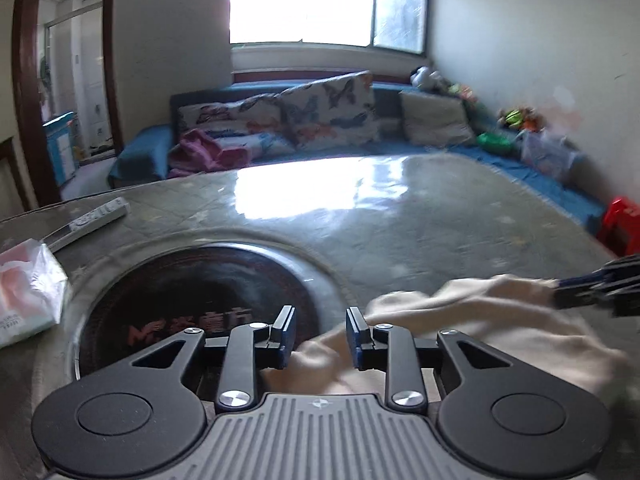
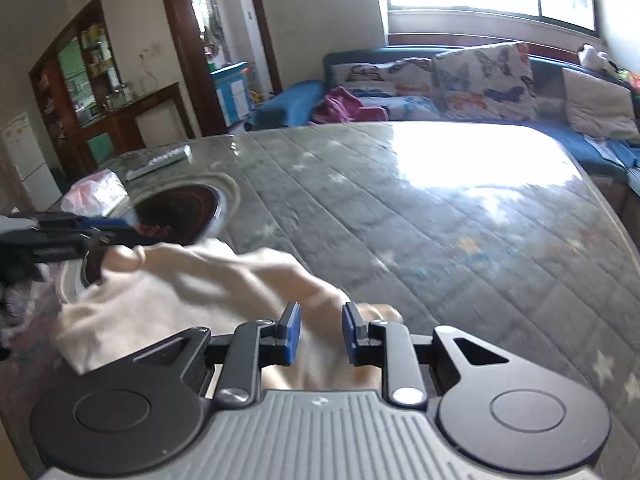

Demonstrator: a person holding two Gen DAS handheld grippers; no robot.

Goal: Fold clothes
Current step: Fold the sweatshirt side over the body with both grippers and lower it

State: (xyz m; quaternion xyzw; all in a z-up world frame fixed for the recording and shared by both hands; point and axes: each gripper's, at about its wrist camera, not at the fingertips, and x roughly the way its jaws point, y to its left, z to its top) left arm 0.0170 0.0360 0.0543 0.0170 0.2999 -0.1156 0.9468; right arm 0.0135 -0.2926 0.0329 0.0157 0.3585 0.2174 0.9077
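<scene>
1. Left wrist view: the left tool (image 1: 321, 334) has its jaws parted, released, with a gap between the blue pads (image 1: 289, 334).
2. The cream garment (image 1: 472, 328) lies bunched on the desk (image 1: 400, 208), near its near edge. One fold runs under and between the jaws, but the pads do not press it.
3. The garment stretches rightward to the right tool (image 1: 560, 294), which enters from the right edge of the view and meets the cloth's far end.
4. Just left of the garment sits a dark round inset (image 1: 192, 280) in the desk top.
5. Right wrist view: the right tool (image 2: 318, 334) is likewise released, its jaws apart, with the garment (image 2: 208, 280) lying beneath and between them, loose.
6. The cloth spreads leftward to the left tool (image 2: 100, 244), which touches its far end beside the inset (image 2: 176, 204).
</scene>
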